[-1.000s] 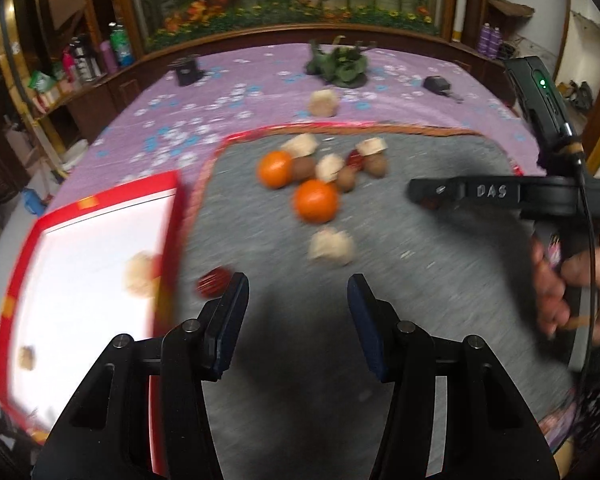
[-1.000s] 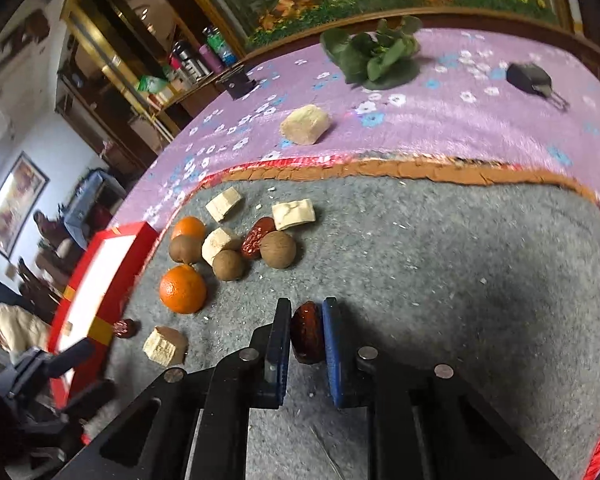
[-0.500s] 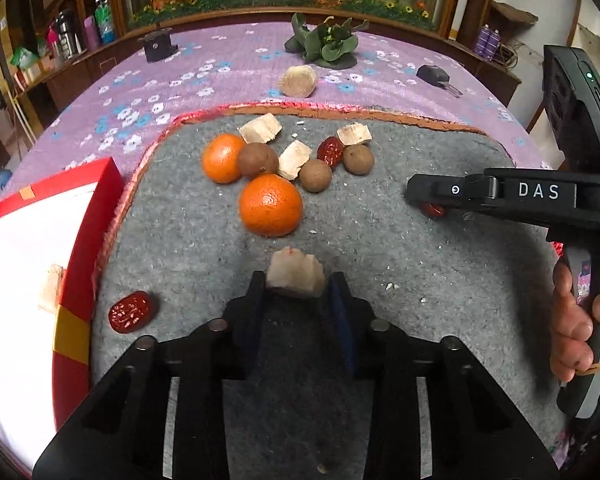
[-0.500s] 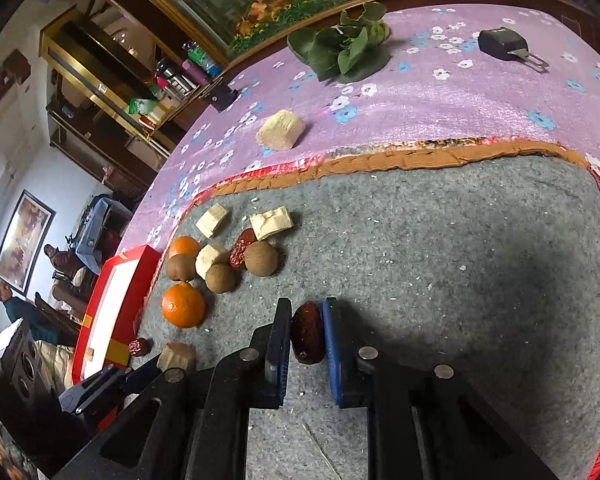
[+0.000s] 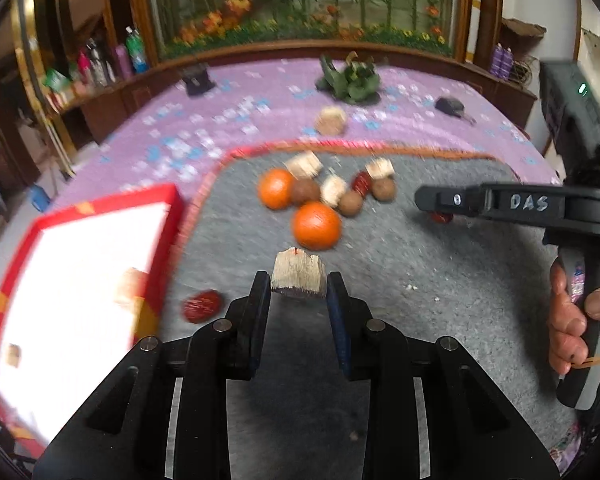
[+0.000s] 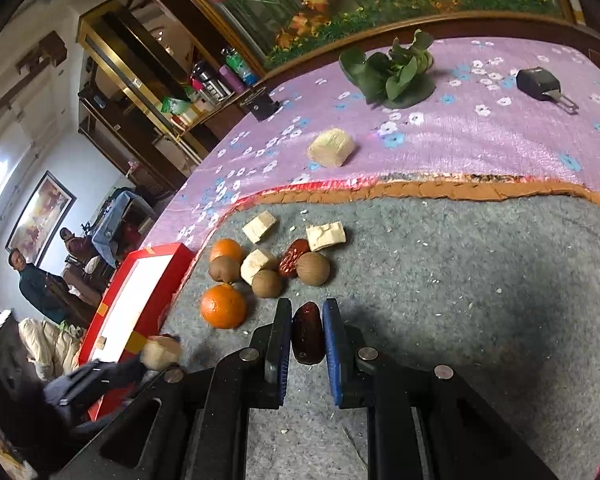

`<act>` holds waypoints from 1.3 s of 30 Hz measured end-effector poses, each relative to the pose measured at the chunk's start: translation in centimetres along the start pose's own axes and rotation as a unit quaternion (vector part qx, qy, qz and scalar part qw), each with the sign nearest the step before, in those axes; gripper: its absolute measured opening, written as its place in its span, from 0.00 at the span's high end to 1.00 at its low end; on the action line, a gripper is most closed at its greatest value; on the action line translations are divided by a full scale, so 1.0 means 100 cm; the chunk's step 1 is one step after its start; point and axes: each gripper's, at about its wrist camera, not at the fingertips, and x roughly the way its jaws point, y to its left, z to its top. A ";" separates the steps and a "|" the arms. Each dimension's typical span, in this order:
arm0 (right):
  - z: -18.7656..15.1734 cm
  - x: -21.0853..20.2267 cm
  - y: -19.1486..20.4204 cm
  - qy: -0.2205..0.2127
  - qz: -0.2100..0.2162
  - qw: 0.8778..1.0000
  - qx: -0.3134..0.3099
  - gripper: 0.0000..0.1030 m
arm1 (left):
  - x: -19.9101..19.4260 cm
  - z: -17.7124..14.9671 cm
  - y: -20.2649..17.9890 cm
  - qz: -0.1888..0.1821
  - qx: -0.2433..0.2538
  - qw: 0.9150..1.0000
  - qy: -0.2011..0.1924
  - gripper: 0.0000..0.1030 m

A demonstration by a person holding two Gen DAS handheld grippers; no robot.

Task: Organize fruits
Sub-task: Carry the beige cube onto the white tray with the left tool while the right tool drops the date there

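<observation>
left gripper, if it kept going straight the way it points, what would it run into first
Most likely the nearer orange, which sits just beyond the pale cube clamped in the left gripper. Depth is unclear, so the tilted gripper might meet the grey mat short of it.

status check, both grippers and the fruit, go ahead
Left gripper shut on pale chunk. Right gripper shut on dark date. Red tray left, path clear.

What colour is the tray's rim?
Red, with yellow-orange patches; the tray rim shows best in the left wrist view.
</observation>
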 end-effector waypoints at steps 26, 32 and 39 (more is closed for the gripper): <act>-0.021 0.007 0.126 -0.012 0.108 0.992 -0.065 0.85 | -0.069 -0.030 0.146 0.137 -0.093 0.984 -0.069 0.73; -0.039 0.037 0.201 0.014 0.142 0.983 -0.114 0.86 | -0.058 -0.053 0.184 0.178 -0.113 0.977 -0.042 0.73; -0.071 0.076 0.250 0.058 0.113 0.978 -0.165 0.86 | -0.046 -0.071 0.205 0.195 -0.120 0.973 -0.017 0.73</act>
